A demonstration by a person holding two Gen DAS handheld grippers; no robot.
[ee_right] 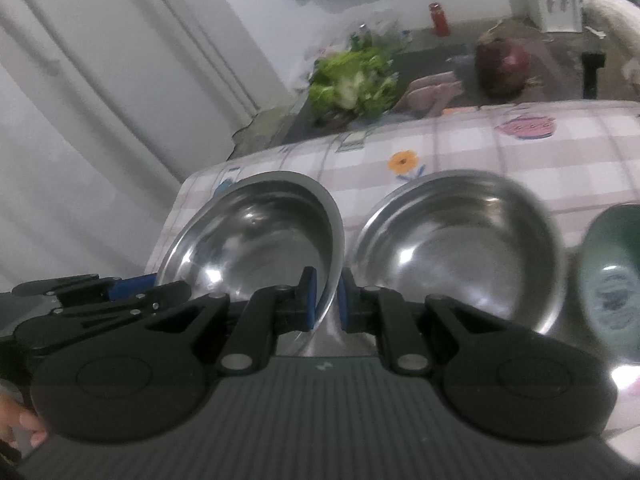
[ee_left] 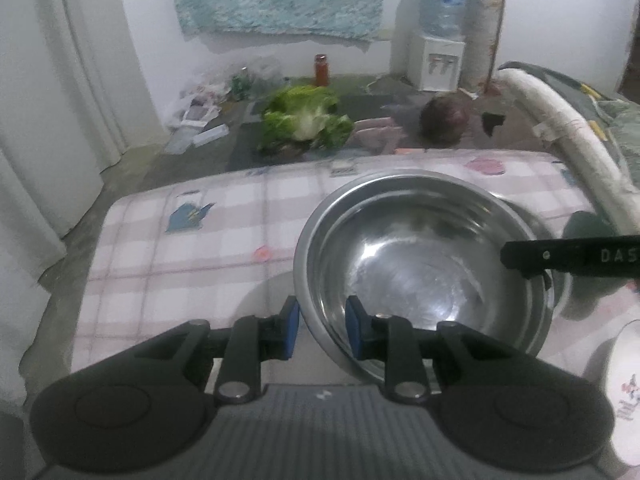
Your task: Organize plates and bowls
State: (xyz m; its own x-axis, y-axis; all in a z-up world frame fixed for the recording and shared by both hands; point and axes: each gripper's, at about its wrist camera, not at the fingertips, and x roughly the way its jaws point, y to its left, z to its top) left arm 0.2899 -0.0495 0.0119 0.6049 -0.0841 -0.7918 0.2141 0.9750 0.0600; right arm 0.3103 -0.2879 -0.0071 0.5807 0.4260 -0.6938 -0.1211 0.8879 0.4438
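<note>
Hand-held grippers (ee_left: 322, 326) (ee_right: 325, 302) clamping steel bowl (ee_left: 424, 264) rim

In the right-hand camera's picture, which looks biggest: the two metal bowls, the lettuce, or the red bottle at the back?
Largest to smallest, as they look:
1. The two metal bowls, left and right: about alike, and both nearest the camera, so I won't rank them.
2. The lettuce.
3. The red bottle, farthest away, so its true size is unsure.

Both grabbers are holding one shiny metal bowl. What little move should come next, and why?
Probably carry the tilted round steel bowl sideways over the second steel bowl resting beside it on the checked cover; both look alike, so they should nest.
</note>
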